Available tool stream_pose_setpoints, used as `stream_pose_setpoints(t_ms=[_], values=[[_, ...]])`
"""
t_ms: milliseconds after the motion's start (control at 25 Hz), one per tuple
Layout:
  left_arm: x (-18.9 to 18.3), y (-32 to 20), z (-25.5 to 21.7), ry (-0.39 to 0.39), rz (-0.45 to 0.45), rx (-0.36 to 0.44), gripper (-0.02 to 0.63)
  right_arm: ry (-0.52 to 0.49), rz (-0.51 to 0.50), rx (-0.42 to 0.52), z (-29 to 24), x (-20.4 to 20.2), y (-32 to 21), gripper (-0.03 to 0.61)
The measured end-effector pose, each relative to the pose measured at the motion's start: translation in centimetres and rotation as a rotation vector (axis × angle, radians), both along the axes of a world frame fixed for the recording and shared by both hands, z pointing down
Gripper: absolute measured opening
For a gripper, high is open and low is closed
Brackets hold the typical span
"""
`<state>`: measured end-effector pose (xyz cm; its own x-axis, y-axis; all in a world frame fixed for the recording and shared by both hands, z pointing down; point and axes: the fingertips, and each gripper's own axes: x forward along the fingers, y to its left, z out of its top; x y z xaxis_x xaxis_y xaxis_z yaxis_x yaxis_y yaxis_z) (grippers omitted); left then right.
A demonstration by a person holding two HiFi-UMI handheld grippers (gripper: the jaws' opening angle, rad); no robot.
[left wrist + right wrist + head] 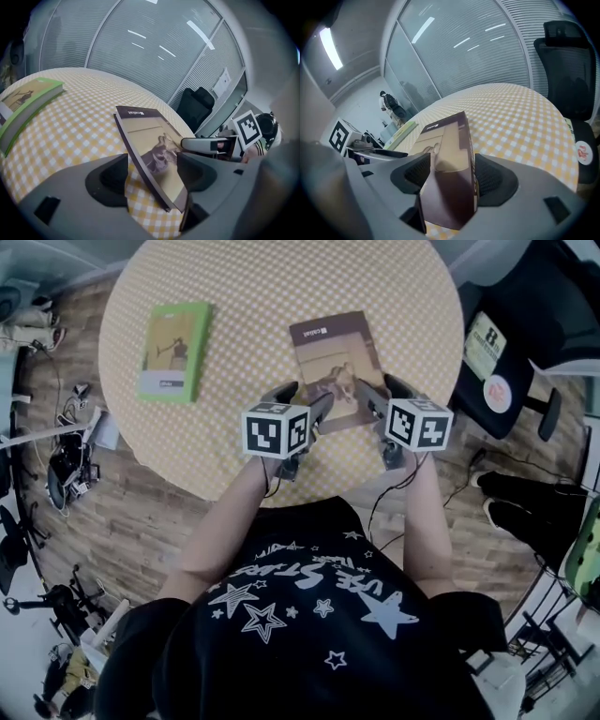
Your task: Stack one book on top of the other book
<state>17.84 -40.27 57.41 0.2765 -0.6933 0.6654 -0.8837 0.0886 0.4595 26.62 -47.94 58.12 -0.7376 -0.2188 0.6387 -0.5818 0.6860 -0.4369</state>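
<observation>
One green book whole, head view

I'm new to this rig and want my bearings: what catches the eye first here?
A brown book lies at the near edge of the round checked table, the left gripper and right gripper at its near corners, jaws open around it. A green book lies apart, further left.

Round table: green book, brown book

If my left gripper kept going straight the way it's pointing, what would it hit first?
Most likely the brown book: its near corner already sits between the open jaws of the left gripper, with the checked table just beneath.
</observation>
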Motion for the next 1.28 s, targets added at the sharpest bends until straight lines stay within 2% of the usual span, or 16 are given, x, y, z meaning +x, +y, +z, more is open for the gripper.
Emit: stream_pose_setpoints(t_ms=[280, 560, 760, 840, 1080, 1280], values=[[1.3, -0.2, 1.7, 0.017, 0.063, -0.052, 0.311, 0.022, -0.041, -0.014, 0.9, -0.5, 0.1, 0.275], [1.5, -0.2, 1.8, 0.01, 0.082, -0.049, 0.298, 0.006, 0.007, -0.002, 0.6, -0.2, -0.3, 0.271], [1.7, -0.1, 1.5, 0.016, 0.044, -0.037, 0.264, -0.005, 0.033, 0.001, 0.6, 0.3, -0.1, 0.247], [1.5, -0.2, 1.2, 0.005, 0.027, -0.027, 0.261, -0.029, 0.045, 0.002, 0.5, 0.4, 0.0, 0.245], [-0.6, -0.2, -2.3, -0.088, 0.02, 0.058, 0.245, -0.108, 0.084, 0.016, -2.2, -0.9, 0.9, 0.244], [-2.5, 1.0, -4.0, -0.087, 0.012, 0.096, 0.243, -0.127, 0.088, 0.061, -4.2, -2.7, 2.3, 0.239]])
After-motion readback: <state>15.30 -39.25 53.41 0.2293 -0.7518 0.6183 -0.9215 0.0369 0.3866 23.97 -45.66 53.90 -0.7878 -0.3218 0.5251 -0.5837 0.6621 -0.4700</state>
